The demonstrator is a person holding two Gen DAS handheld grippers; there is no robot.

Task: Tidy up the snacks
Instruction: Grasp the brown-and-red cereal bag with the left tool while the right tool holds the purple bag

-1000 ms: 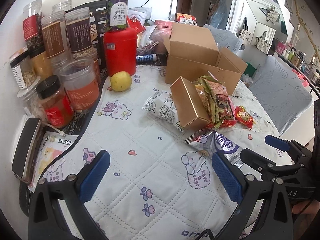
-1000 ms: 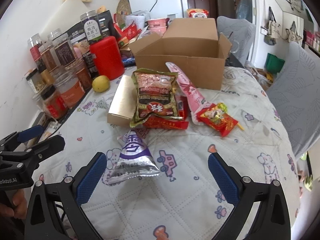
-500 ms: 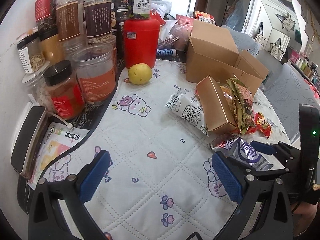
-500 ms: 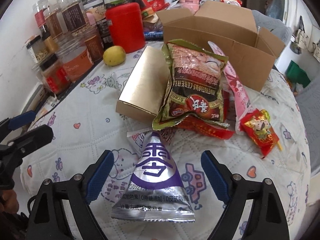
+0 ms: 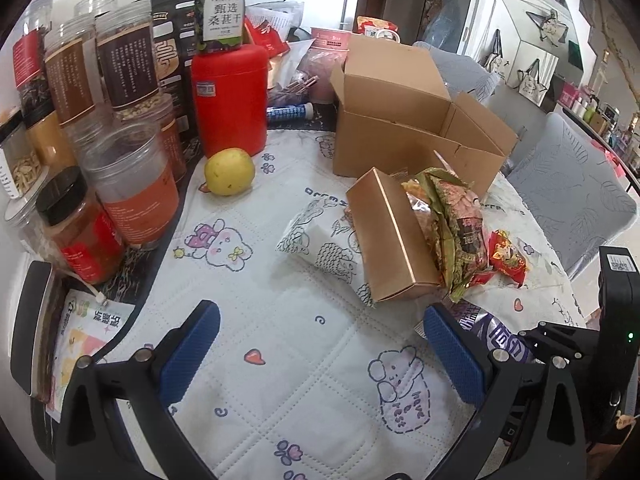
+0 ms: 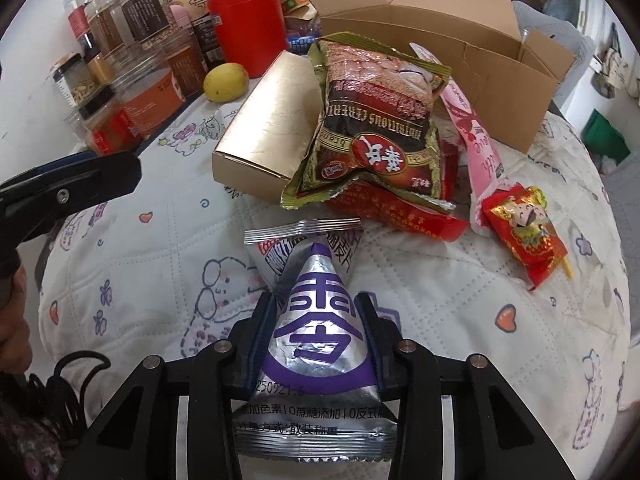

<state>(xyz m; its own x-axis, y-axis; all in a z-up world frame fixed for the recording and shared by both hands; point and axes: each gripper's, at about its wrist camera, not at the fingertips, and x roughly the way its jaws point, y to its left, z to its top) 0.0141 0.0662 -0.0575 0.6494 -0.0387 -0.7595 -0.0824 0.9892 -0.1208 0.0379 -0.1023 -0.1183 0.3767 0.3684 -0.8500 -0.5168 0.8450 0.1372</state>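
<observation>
Two grippers over a snack-strewn tabletop (image 5: 280, 412), one closing on a pouch.
On the near side, the right gripper (image 6: 318, 344) has its jaws closing around the silver-and-purple triangular pouch (image 6: 316, 344), pads against both its sides. The left gripper (image 5: 316, 356) hangs released above bare quilted cloth. Farther off lie a gold box (image 6: 260, 140), a cereal bag (image 6: 376, 128) and an open cardboard box (image 6: 460, 56).

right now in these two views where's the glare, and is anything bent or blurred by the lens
Right wrist view: glare streaks the silver foil packet between the closing fingers and the gold box lid; print stays sharp. Left wrist view: the fisheye bows the jars inward at the left edge, and the black corners are vignette; the cardboard box is evenly lit.
</observation>
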